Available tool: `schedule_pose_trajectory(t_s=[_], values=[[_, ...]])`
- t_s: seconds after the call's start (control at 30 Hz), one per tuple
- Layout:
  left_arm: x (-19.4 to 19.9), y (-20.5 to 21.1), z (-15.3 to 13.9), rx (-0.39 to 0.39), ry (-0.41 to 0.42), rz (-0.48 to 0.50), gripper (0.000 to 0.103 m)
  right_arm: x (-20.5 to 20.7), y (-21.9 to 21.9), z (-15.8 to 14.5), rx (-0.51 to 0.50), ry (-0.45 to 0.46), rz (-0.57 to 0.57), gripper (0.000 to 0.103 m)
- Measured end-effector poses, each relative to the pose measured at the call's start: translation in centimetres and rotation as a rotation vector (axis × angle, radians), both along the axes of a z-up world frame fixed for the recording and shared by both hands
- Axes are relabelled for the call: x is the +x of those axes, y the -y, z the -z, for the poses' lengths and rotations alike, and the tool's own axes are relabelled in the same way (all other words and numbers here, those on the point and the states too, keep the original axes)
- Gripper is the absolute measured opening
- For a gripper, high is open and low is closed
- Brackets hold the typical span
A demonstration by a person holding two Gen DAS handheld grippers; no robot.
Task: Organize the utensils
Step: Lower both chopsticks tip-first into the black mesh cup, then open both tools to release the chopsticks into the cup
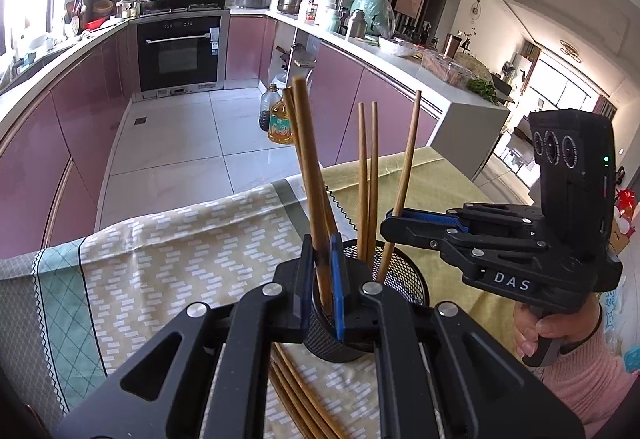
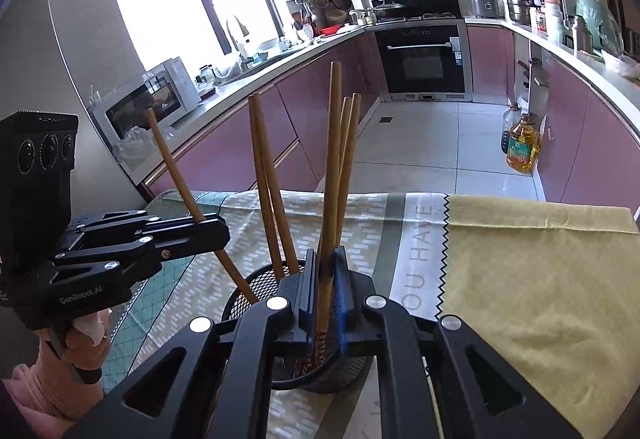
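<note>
A black mesh holder [image 1: 404, 279] stands on the cloth-covered table and also shows in the right wrist view [image 2: 256, 289]. Wooden chopsticks stand in it. My left gripper [image 1: 323, 279] is shut on a chopstick [image 1: 310, 167] whose lower end is inside the holder. My right gripper [image 2: 323, 279] is shut on another chopstick [image 2: 332, 175], also reaching into the holder. Each gripper shows in the other view: the right one [image 1: 394, 221] and the left one [image 2: 212, 229]. Two free chopsticks [image 1: 368, 175] lean in the holder. Several chopsticks [image 1: 300, 395] lie on the cloth.
The table carries a patterned cloth [image 1: 192, 239] and a yellow-green cloth [image 2: 540, 271]. Beyond the table edge is tiled kitchen floor with an oil bottle [image 2: 522, 147]. Pink cabinets, an oven [image 1: 180, 51] and crowded counters ring the room.
</note>
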State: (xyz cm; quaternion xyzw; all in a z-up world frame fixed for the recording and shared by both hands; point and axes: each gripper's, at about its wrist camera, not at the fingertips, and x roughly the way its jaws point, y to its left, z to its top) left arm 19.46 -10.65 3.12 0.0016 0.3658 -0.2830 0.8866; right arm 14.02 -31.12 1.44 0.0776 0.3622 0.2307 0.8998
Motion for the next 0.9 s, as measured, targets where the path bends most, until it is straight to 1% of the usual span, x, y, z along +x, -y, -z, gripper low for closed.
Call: schedule_pose_trajectory(t_s=[0.03,0.1,0.17,0.3,0.47,0.57,0.6,0.63,0.67,0.73,0.77,0.83,0.87,0.9], values=[[0.2,0.0,0.2,0.003,-0.003,-0.007,0.008,0.0,0.1,0.0,0.003,0.0,0.002,0.009],[0.1,-0.2,0.6,-0.003,-0.006,-0.01,0.008,0.0,0.2,0.1,0.013,0.002,0.006,0.014],[0.2,-0.3,0.7,-0.009,-0.008,-0.02,0.01,0.1,0.2,0.1,0.015,0.004,0.012,0.014],[0.2,-0.7,1.0,-0.028,-0.013,-0.026,0.01,0.2,0.3,0.0,0.023,0.013,0.013,0.014],[-0.6,-1.6,1.5,-0.039,0.005,-0.047,0.017,-0.4,0.4,-0.1,0.027,0.033,0.024,0.015],[-1.6,-2.3,1.3,-0.039,0.032,-0.06,0.022,-1.4,0.5,-0.7,0.031,0.06,0.027,0.019],[-2.1,-2.6,1.3,-0.037,0.048,-0.067,0.025,-1.9,0.6,-0.9,0.035,0.074,0.025,0.021],[-2.6,-3.0,1.1,-0.036,0.063,-0.075,0.03,-2.3,0.6,-1.2,0.039,0.085,0.023,0.022],[-3.1,-3.3,1.0,-0.034,0.076,-0.086,0.033,-2.9,0.6,-1.6,0.044,0.1,0.018,0.024],[-4.3,-4.0,0.9,-0.027,0.109,-0.102,0.045,-4.2,0.5,-2.2,0.05,0.131,0.003,0.028],[-4.9,-4.3,0.9,-0.023,0.123,-0.108,0.048,-4.9,0.4,-2.4,0.049,0.149,-0.008,0.03],[-6.2,-5.0,0.9,-0.006,0.15,-0.13,0.062,-6.4,0.0,-2.7,0.044,0.173,-0.035,0.035],[-6.8,-5.4,1.2,0.006,0.163,-0.14,0.064,-7.1,-0.3,-2.7,0.038,0.179,-0.05,0.041],[-7.4,-5.7,1.4,0.017,0.169,-0.149,0.066,-7.7,-0.7,-2.5,0.031,0.182,-0.066,0.043]])
